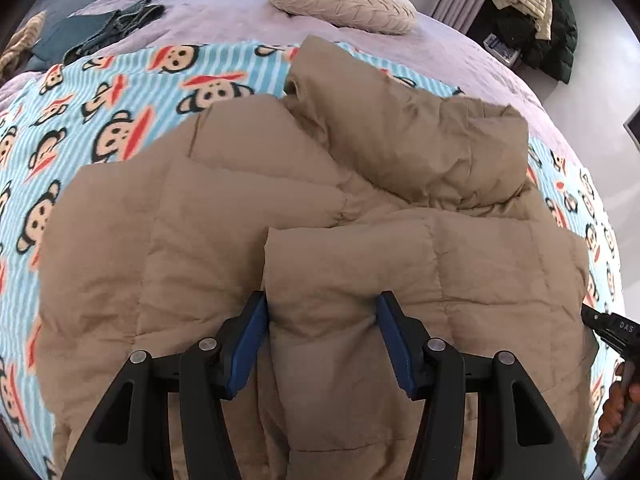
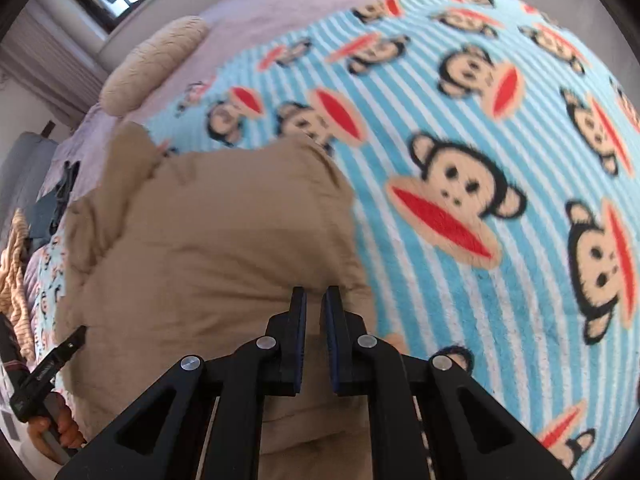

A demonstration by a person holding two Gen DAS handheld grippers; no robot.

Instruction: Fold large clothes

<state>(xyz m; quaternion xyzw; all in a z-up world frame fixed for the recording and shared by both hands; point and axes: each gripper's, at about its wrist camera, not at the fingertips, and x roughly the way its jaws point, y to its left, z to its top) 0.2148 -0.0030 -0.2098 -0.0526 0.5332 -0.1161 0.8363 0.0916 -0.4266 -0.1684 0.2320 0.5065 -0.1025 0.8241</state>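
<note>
Folding looks partway done on the tan puffer jacket (image 1: 304, 216). It lies spread on the monkey-print fleece blanket (image 1: 100, 112), which sits on top of a lilac bedspread (image 1: 224, 20). In the left wrist view one quilted panel (image 1: 420, 264), prob a side or sleeve, already lies doubled over the body w/ a clean folded edge near the middle. The hood (image 1: 424, 148) is bunched up at the far end, not tucked or flattened yet. The near-left half of the coat shows no fold.

Left gripper (image 1: 322, 316): blue pads spread wide, straddling a ridge of the folded panel. Fabric sits between them, but the pads don't look to be squeezing it, so I read it as let go, not pinching. Right gripper (image 2: 315, 304): jaws nearly pressed together w/ just a thin gap, hovering over the jacket's edge by the blanket. Can't see cloth caught in that gap, though the view is blurred, so not certain.

Left to do, as I judge it: bring the other side over, deal w/ the hood, then fold lengthwise into a compact bundle. Roughly a third done, maybe less.

Elsewhere on the bed: a cream textured pillow (image 1: 340, 0) at the far end, dark teal clothes (image 1: 108, 32) far left. They may be still waiting or already folded; can't tell.
</note>
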